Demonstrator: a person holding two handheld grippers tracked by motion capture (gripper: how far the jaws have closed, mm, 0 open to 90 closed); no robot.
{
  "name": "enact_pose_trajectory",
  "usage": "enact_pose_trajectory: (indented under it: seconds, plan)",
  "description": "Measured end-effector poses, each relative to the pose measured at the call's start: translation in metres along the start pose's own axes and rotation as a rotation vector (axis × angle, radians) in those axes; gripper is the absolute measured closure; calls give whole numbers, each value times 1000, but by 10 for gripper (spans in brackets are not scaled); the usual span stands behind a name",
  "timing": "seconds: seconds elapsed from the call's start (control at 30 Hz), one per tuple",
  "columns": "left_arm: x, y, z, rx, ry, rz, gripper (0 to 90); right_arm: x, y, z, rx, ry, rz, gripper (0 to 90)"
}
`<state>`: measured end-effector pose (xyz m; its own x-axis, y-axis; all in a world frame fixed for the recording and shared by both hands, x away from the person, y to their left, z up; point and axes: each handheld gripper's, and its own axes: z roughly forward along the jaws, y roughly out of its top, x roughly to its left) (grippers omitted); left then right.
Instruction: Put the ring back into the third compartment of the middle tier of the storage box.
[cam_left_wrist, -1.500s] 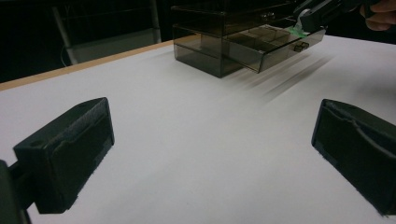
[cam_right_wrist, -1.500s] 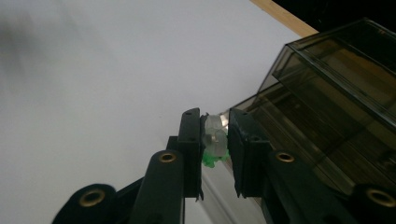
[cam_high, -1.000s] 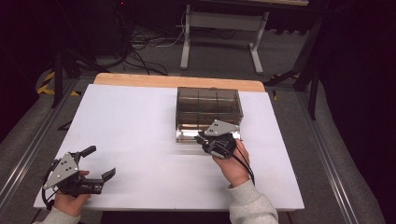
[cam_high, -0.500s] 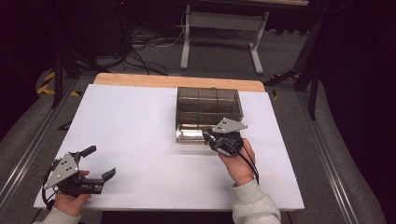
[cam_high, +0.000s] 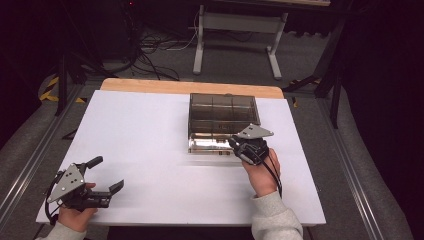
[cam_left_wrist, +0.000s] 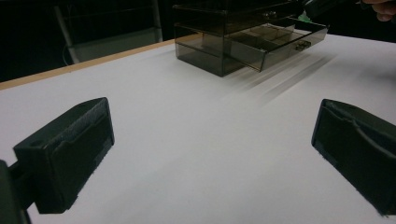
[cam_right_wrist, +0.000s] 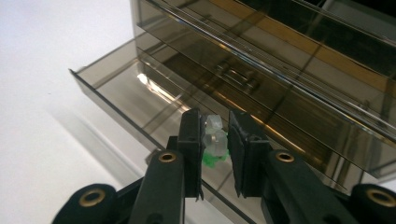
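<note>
No text, label, brand, number or sign can be read anywhere: not on the smoky drawer box (cam_high: 223, 119), nor on the white tabletop (cam_high: 150, 150).

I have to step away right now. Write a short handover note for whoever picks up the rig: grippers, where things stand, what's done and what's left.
Right gripper: jaws nearly shut on a small clear piece with a green part, held over the pulled-out bottom drawer of the smoked clear drawer box.
Left gripper: open, nothing in it, low at the near left corner of the white table.
Done: drawer is out, piece is gripped and above it.
Left: likely lower the piece into the drawer, release, back out, then probably push the drawer shut. Whether the pads grip firmly is hard to tell, so move gently.
</note>
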<state>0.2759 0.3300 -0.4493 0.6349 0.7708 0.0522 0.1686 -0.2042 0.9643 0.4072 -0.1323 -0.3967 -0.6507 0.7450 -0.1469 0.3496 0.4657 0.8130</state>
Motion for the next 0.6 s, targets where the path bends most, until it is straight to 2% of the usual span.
enact_pose_trajectory:
  seconds: [0.27,0.6]
  plan:
    - [0,0,-1,1,4,-5,1,-10,-6,1,18,-41,37,753]
    - [0,0,-1,-3,4,-5,1,-16,-13,5,35,-75,56,753]
